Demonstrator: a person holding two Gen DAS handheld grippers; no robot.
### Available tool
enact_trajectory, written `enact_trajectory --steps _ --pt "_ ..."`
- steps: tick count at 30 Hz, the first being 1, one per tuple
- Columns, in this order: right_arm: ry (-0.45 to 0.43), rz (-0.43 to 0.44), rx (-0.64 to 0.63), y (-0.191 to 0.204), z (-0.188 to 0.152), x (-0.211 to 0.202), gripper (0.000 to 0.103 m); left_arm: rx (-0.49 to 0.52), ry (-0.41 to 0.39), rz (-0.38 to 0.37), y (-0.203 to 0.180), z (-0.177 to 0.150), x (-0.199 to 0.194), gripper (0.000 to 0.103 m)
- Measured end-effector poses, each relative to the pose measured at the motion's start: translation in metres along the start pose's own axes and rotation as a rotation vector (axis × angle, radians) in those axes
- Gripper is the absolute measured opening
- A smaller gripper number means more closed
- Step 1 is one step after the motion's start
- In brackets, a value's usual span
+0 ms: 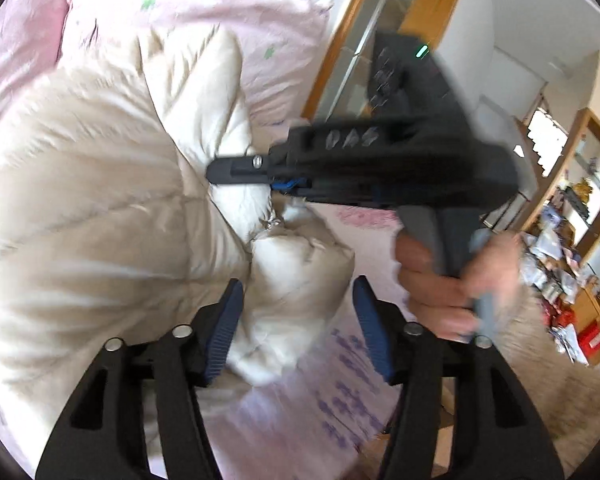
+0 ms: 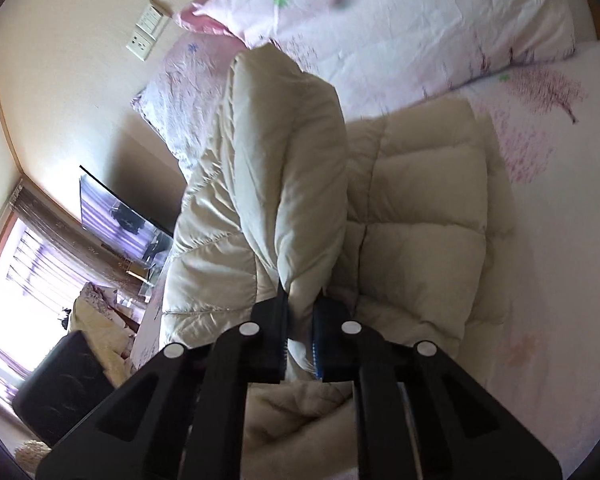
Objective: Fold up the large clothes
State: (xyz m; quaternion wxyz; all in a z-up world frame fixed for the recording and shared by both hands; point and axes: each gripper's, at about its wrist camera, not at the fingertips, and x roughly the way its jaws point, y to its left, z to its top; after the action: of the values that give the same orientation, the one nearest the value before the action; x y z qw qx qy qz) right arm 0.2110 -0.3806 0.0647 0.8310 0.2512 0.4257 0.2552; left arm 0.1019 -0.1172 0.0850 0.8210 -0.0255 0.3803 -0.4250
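A cream quilted jacket (image 1: pixel 100 200) lies crumpled on a bed with pink flowered bedding (image 1: pixel 268 52). In the left wrist view my left gripper (image 1: pixel 300 328) stands open, and a puffy fold of the jacket (image 1: pixel 296 280) lies between its blue pads without being pinched. The right gripper (image 1: pixel 236 170), held by a hand (image 1: pixel 440 284), reaches into the jacket from the right. In the right wrist view my right gripper (image 2: pixel 300 320) is shut on a raised fold or sleeve of the jacket (image 2: pixel 284 160), which stands up over the flat quilted body (image 2: pixel 420 208).
A pink pillow (image 2: pixel 172 96) and a folded duvet (image 2: pixel 400 32) lie at the head of the bed. Wall sockets (image 2: pixel 146 34), a screen (image 2: pixel 116 220) and a window (image 2: pixel 24 264) are to the left. Wooden shelves (image 1: pixel 580 216) stand beyond the bed's edge.
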Motion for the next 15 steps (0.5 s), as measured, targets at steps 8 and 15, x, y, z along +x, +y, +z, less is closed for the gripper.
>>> enact_trajectory --steps 8,15 --pt "-0.045 -0.04 0.01 -0.002 -0.004 -0.008 0.01 -0.063 -0.174 0.103 0.053 0.034 -0.081 0.07" --pt "-0.093 -0.063 -0.021 0.008 -0.003 -0.019 0.009 -0.107 -0.076 0.299 0.105 0.049 -0.063 0.07"
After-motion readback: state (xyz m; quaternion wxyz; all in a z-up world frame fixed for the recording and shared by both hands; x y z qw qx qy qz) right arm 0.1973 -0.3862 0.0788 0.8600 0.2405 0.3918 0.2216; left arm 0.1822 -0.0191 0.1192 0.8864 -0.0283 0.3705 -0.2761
